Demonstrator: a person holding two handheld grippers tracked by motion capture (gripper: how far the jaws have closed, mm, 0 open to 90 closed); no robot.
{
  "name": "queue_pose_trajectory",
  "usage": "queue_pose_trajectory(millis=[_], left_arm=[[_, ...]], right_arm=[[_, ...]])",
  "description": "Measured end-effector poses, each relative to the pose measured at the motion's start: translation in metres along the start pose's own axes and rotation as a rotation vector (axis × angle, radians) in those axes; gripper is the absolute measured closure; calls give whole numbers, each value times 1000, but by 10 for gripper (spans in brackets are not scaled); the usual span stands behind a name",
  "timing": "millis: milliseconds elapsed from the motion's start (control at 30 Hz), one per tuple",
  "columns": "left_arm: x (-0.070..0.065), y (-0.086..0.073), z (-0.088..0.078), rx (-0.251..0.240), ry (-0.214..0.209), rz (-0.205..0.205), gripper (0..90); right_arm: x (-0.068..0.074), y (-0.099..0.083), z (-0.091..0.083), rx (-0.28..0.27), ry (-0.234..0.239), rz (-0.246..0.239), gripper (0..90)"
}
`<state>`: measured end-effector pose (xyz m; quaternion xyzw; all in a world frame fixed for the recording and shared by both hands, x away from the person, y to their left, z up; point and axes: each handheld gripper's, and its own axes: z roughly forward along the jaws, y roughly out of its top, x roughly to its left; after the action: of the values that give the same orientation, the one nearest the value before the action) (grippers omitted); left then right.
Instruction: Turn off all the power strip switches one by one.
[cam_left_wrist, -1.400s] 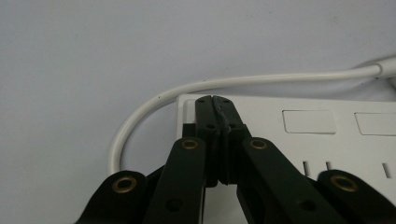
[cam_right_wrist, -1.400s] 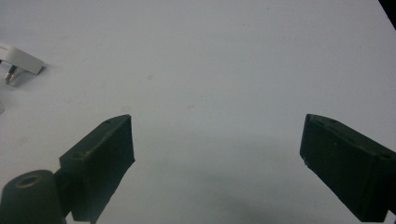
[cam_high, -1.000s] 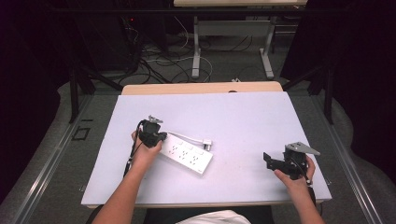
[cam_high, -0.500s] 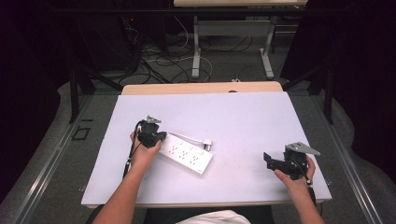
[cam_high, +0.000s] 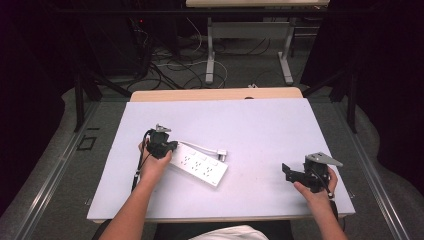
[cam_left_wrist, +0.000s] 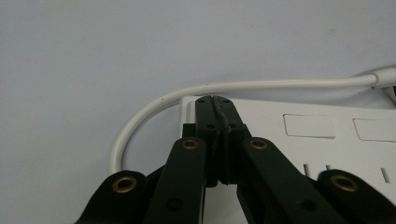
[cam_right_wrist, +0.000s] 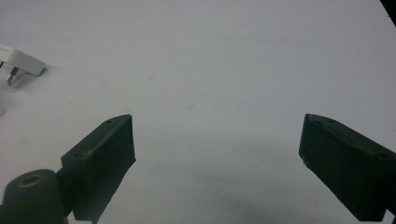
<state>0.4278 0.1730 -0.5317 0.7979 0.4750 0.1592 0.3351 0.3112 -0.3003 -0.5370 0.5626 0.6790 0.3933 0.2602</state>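
A white power strip (cam_high: 199, 164) lies at an angle on the white table (cam_high: 260, 125), left of centre. Its white cable (cam_left_wrist: 187, 92) loops from the left end and runs along the far side to a white plug (cam_high: 221, 154). My left gripper (cam_high: 167, 147) is shut, its tips (cam_left_wrist: 215, 100) resting over the strip's left end (cam_left_wrist: 299, 135), with nothing seen between the jaws. My right gripper (cam_high: 287, 170) is open near the table's front right, low over bare table (cam_right_wrist: 217, 140). The plug (cam_right_wrist: 21, 63) lies far off in the right gripper view's upper left corner.
The table's front edge (cam_high: 220, 218) runs just behind both hands. A wooden tabletop strip (cam_high: 215, 94) borders the far side. Beyond it are table legs and loose cables on the floor (cam_high: 175, 60).
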Motion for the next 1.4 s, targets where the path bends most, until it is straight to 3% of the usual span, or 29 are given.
queue_pose_trajectory(millis=[100, 200, 267, 967, 1400], left_arm=[[0, 0, 0, -1, 3, 2, 900], [-2, 0, -1, 8, -2, -4, 900], [-3, 0, -1, 6, -5, -4, 900], [-28, 6, -5, -25, -81, 49, 900], [-43, 7, 0, -4, -103, 88, 900]], right_arm=[[0, -1, 2, -23, 1, 4, 99], [0, 0, 0, -6, 1, 2, 99], [1, -1, 3, -37, -9, 10, 100], [0, 0, 2, -23, -1, 2, 101], [0, 0, 2, -36, -10, 2, 102]])
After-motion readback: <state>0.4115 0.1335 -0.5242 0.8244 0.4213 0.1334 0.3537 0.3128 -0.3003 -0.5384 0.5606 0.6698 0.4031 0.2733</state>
